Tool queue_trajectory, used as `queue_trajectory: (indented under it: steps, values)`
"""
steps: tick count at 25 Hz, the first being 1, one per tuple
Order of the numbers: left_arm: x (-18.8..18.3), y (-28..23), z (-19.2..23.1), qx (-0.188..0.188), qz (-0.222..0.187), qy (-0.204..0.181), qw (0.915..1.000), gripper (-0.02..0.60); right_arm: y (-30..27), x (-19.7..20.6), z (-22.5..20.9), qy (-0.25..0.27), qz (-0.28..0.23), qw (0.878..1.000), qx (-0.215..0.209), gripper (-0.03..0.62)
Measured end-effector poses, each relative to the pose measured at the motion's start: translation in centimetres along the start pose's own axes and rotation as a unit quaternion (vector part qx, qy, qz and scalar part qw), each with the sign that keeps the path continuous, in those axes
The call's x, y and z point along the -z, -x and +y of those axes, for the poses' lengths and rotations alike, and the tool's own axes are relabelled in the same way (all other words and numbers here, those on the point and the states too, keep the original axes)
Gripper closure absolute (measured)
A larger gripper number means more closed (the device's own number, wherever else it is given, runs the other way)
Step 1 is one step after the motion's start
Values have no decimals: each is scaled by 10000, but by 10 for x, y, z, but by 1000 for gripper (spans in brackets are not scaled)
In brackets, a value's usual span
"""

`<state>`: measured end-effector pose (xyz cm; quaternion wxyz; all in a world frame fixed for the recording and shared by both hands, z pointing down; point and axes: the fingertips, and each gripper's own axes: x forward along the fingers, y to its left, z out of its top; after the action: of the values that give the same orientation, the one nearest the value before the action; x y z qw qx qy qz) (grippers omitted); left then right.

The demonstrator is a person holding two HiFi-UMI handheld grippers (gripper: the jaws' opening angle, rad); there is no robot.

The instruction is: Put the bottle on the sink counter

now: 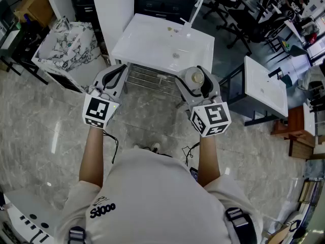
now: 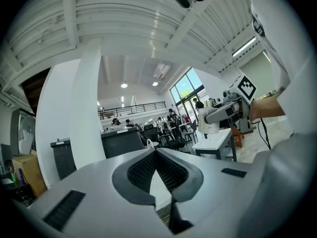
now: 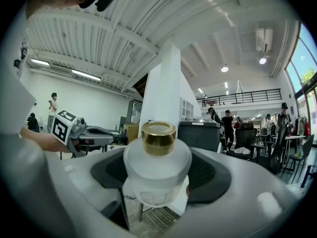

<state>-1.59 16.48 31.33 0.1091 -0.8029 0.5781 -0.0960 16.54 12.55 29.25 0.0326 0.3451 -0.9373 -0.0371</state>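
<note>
1. The right gripper [image 1: 197, 80] is closed on the bottle [image 3: 156, 165]. Its jaws stand wide apart because the round body fills the gap, and a dark ribbed pad presses on each flank.
2. The bottle is frosted white with a gold cap [image 3: 158, 138]. It stands upright between the jaws, with the cap rising above the pads and a label strip low on the body.
3. In the head view the bottle shows just off the near right edge of the white sink counter [image 1: 137, 44]. It is carried in the gripper and not resting on the counter.
4. Below the bottle, the right gripper view shows the floor and the bars of a metal rack [image 1: 147, 78] that sits under the counter's front.
5. The left gripper [image 2: 156, 152] has its jaws together, with the pad tips meeting and nothing between them.
6. The left gripper is held beside the right one, near the counter's near left corner and apart from the bottle.
7. A faucet [image 1: 190, 19] rises at the counter's far side, well beyond the bottle.
8. A marble-patterned basin [image 1: 66, 47] stands to the left of the counter.
</note>
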Motion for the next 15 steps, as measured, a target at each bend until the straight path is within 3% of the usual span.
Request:
queue_trajectory:
  steps: [15]
  values:
    - [11,-21,-36,-97,331,191,9992,581,14,12,-26,-288,-67,9983,-497,246]
